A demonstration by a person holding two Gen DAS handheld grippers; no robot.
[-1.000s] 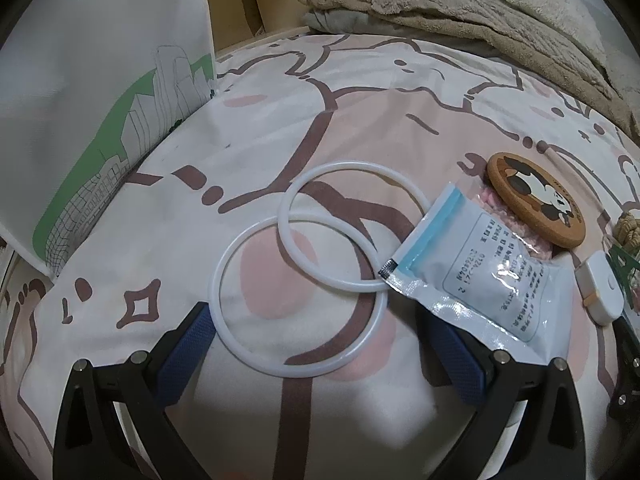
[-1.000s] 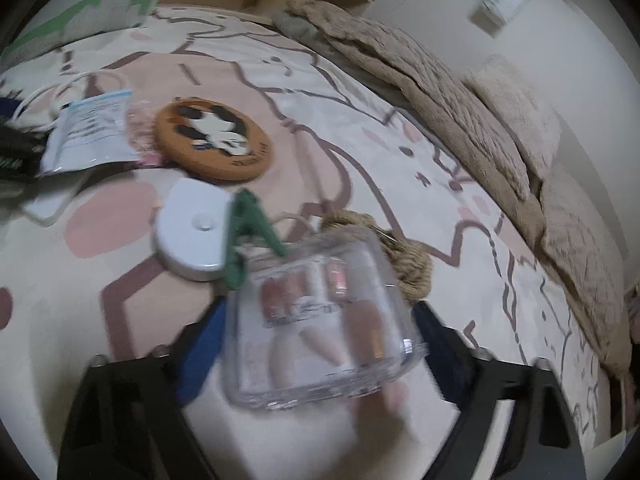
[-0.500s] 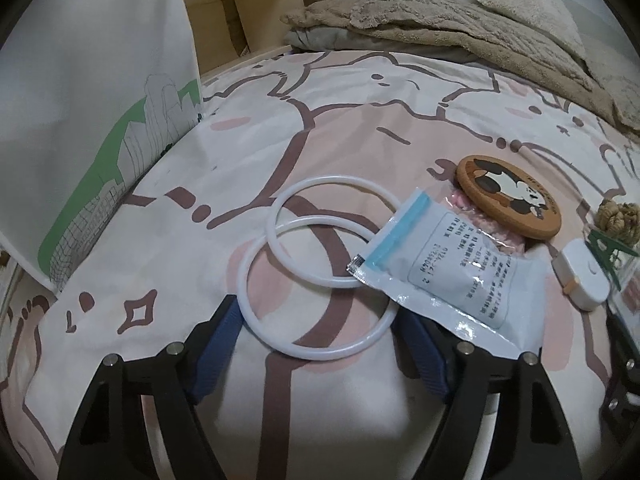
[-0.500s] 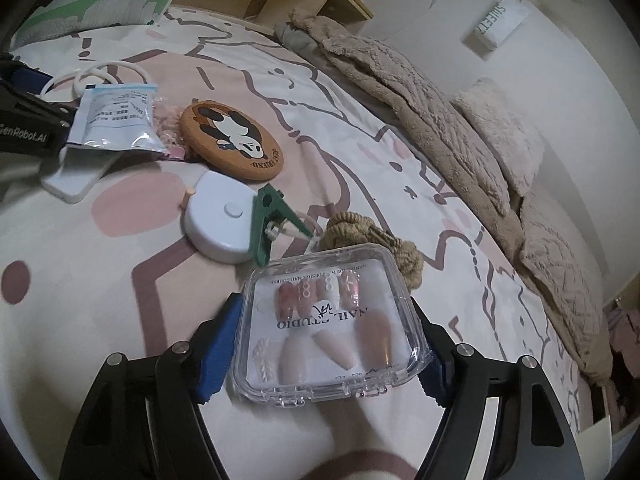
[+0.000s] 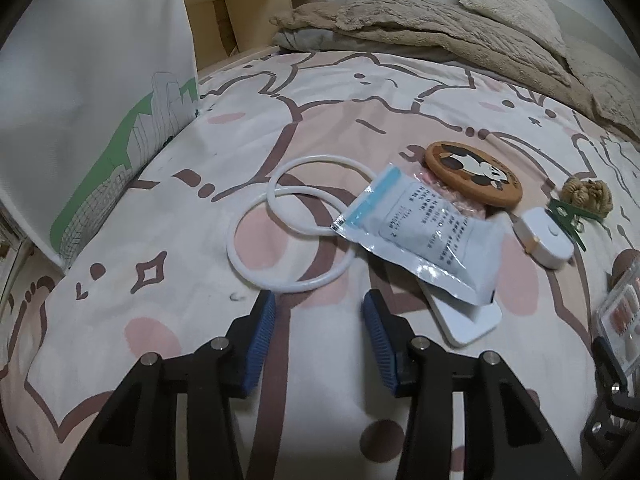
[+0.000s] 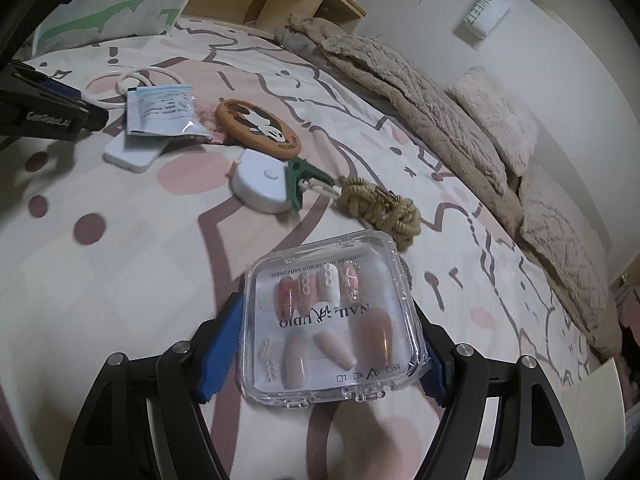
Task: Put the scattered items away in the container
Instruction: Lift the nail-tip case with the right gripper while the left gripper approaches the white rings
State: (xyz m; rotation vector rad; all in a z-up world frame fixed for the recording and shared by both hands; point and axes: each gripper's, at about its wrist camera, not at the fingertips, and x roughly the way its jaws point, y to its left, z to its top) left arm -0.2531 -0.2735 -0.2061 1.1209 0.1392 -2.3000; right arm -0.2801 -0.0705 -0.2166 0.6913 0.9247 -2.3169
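My right gripper point(image 6: 328, 344) is shut on a clear nail box point(image 6: 332, 320) and holds it above the bedspread. My left gripper point(image 5: 318, 308) is open and empty, just short of two white rings point(image 5: 288, 232). To the rings' right lie a foil pouch point(image 5: 424, 236) on a white flat case point(image 5: 464, 316), a panda coaster point(image 5: 474, 178), a white tape measure point(image 5: 544, 238), a green clip point(image 5: 568, 216) and a rope knot point(image 5: 588, 194). A white and green bag point(image 5: 92, 92) stands at the left.
A wooden shelf point(image 5: 248, 12) stands behind the bag. Beige blankets and pillows point(image 5: 460, 32) lie along the far side of the bed. In the right wrist view the left gripper point(image 6: 48, 108) is at the left edge.
My left gripper has pulled back from the rings and its jaws have narrowed. My right gripper has lifted the nail box clear of the clip and tape measure.
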